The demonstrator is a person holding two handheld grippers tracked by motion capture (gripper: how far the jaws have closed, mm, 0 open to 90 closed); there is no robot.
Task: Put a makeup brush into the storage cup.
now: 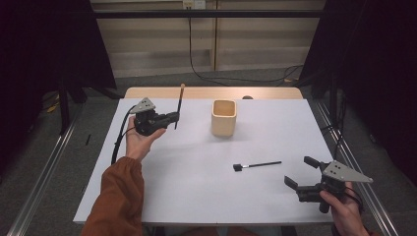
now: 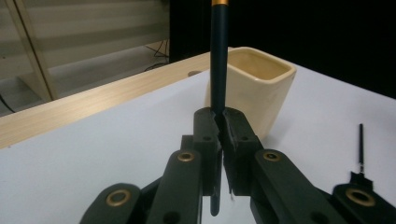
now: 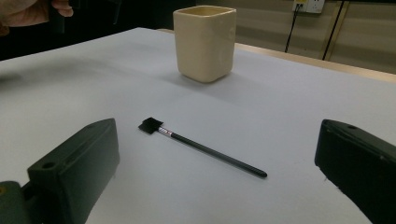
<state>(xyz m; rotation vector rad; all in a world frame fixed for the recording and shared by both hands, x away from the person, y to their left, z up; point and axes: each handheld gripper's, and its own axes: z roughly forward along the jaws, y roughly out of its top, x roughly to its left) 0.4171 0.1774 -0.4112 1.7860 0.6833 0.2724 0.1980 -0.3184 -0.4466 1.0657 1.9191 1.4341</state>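
At the near right corner of the white table, the right gripper is held just above the surface with its jaws spread wide and nothing between them. Just beyond it, a small black brush is seen lying flat on the table. Farther back, at the left, a dark upright brush is pinched between the pressed-together jaws of the left gripper, near the cream square cup.
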